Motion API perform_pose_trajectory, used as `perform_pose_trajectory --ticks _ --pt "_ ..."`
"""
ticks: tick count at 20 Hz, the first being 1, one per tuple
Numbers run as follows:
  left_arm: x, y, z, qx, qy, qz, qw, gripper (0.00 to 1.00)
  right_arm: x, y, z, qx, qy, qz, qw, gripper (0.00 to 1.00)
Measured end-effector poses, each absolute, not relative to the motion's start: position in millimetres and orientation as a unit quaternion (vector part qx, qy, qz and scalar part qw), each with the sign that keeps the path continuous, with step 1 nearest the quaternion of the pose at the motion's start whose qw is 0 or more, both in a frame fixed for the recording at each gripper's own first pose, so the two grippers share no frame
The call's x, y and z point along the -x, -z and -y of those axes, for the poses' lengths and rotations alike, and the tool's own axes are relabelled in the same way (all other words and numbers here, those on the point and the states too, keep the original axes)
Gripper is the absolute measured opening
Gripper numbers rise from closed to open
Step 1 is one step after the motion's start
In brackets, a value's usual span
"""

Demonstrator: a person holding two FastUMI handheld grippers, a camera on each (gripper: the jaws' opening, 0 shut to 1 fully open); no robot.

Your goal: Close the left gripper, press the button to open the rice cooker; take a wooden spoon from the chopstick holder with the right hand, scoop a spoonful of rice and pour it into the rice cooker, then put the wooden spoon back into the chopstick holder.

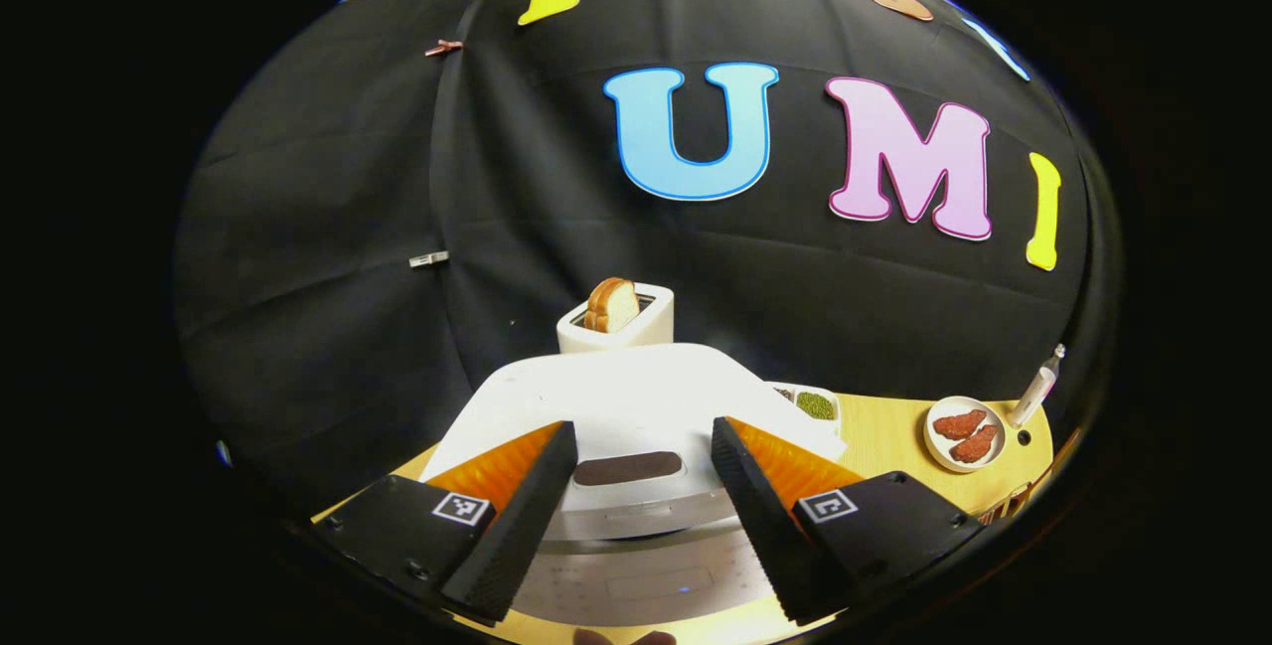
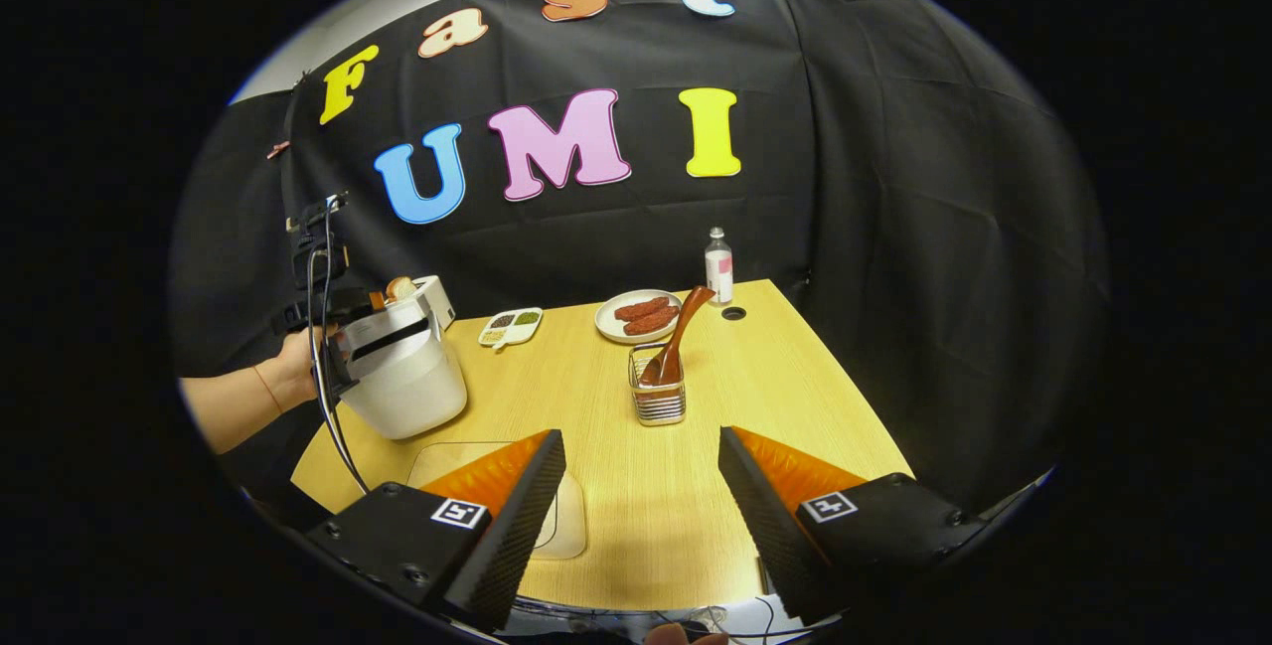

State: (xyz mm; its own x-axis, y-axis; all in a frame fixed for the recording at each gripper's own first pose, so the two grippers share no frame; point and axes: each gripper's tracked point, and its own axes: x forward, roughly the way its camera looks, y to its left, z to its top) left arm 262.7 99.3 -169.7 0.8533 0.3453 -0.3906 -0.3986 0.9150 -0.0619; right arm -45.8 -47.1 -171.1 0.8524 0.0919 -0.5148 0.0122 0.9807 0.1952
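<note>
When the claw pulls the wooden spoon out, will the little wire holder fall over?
Maybe a little. The chopstick holder looks like thin wire, so it is probably light. The wooden spoon leans out to one side, so a sideways tug could tip it. The spoon looks stiff and should lift straight up.

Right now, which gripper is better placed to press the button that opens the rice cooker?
The left gripper. It hovers open right over the rice cooker, its dark button between the fingers; it must shut first. The right gripper faces the wooden spoon, with the cooker off to its side.
</note>
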Motion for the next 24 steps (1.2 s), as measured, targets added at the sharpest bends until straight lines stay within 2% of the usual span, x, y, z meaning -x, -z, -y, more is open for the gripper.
perform_pose_trajectory --ticks 10,11,12,17,18,19,24 --pt "-246.8 207.5 -87.9 0.084 -0.204 -0.238 0.946 0.98 55.2 173.9 46.3 -0.087 -0.031 -0.276 0.957 0.99" --pt "-246.4 205.7 -88.0 0.084 -0.205 -0.235 0.946 0.93 56.1 173.3 46.5 -0.086 -0.032 -0.276 0.957 0.99" --pt "-246.0 207.1 -87.6 0.085 -0.204 -0.236 0.946 0.98 57.2 173.9 46.4 -0.085 -0.033 -0.277 0.957 0.98" --pt "-244.3 216.4 -85.2 0.074 -0.194 -0.256 0.944 0.99 59.4 176.3 44.5 -0.082 -0.035 -0.280 0.956 0.99" --pt "-243.6 216.4 -85.8 0.075 -0.194 -0.255 0.944 0.96 59.0 176.4 45.1 -0.082 -0.034 -0.279 0.956 0.99" --pt "-242.9 217.6 -85.3 0.075 -0.195 -0.256 0.944 1.00 58.8 176.3 45.0 -0.084 -0.032 -0.279 0.956 0.99" --pt "-245.3 214.3 -85.5 0.074 -0.191 -0.245 0.948 1.00 55.8 172.2 45.7 -0.089 -0.029 -0.273 0.957 0.99"
